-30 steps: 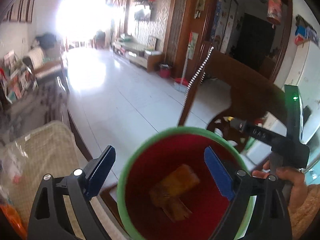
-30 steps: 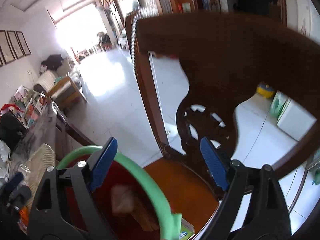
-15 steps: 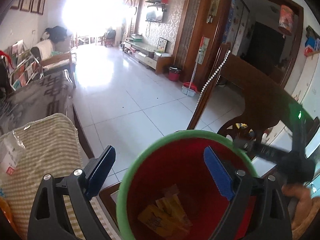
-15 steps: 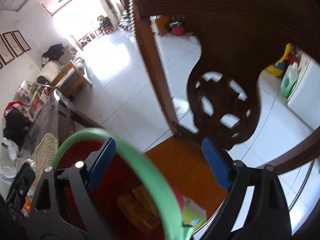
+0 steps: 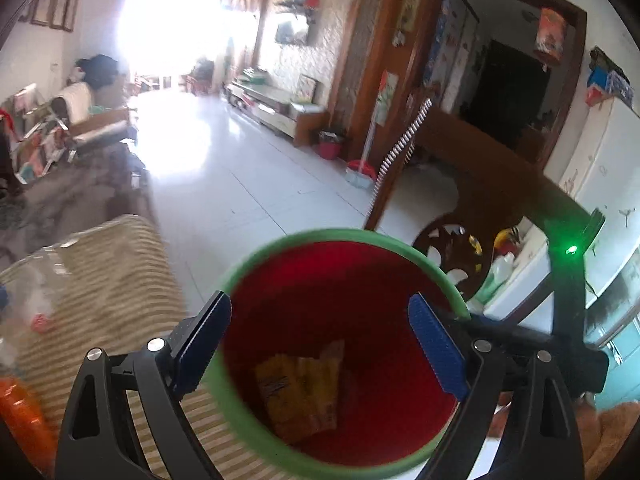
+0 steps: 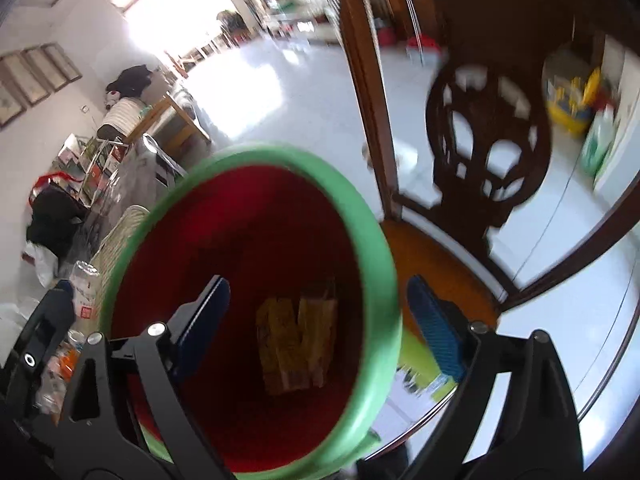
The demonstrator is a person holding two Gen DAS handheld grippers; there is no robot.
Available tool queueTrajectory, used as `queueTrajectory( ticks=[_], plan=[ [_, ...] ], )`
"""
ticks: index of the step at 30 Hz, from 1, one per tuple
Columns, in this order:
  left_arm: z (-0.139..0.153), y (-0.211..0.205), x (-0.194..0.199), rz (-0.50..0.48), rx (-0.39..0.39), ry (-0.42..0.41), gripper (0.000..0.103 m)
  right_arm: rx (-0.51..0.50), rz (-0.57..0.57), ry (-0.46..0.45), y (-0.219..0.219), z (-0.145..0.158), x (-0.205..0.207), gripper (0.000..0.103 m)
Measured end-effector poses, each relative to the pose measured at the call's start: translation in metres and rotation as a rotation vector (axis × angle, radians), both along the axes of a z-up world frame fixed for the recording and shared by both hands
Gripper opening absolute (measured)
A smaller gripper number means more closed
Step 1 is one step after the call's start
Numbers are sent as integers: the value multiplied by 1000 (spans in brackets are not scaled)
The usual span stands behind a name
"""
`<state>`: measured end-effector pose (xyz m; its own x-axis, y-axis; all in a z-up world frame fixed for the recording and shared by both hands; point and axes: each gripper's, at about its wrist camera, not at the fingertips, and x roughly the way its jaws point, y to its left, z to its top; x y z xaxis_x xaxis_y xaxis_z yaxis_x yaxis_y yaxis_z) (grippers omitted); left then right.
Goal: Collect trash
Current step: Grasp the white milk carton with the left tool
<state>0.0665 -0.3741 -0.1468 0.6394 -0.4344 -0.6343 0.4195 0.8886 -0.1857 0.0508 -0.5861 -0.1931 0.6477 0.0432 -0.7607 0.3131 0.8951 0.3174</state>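
A red bin with a green rim (image 5: 344, 234) stands below both grippers, with yellow wrappers (image 5: 300, 384) lying on its bottom. My left gripper (image 5: 320, 340) is open over it: the left finger is outside the rim, the right finger over the red inside, and neither presses on anything. In the right wrist view the same bin's rim (image 6: 376, 264) and wrappers (image 6: 296, 340) fill the middle. My right gripper (image 6: 320, 316) is open with nothing held. Its left finger hangs over the bin's inside and its right finger is beyond the rim, over the chair seat.
A dark carved wooden chair (image 6: 488, 140) stands right of the bin, its orange seat (image 6: 432, 256) beside the rim. A striped cloth (image 5: 100, 280) with a plastic bottle (image 6: 84, 288) and an orange item (image 5: 20, 412) lies to the left. A green package (image 6: 416, 356) sits under the bin's right side.
My right gripper has swung left, from over the chair seat to over the bin, whose rim now lies between its fingers. The left gripper shifted slightly and stays over the bin.
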Motion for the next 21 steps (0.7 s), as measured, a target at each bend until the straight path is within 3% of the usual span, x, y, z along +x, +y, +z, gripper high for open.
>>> queueTrajectory(
  ticks=[4,9,15,21],
  plan=[
    [22,48,-15,88,13,-38,92,-175,38,-110,36,50,-5,92],
    [44,130,-35,272,93,-92,95,-280,200,-279,116,107,0,98],
    [53,242,-56,495,104,-63,95,-224,435,-313,220,124,13,98],
    [48,349,-82,690,121,-9,95,-140,669,-207,322,112,22,98]
  ],
)
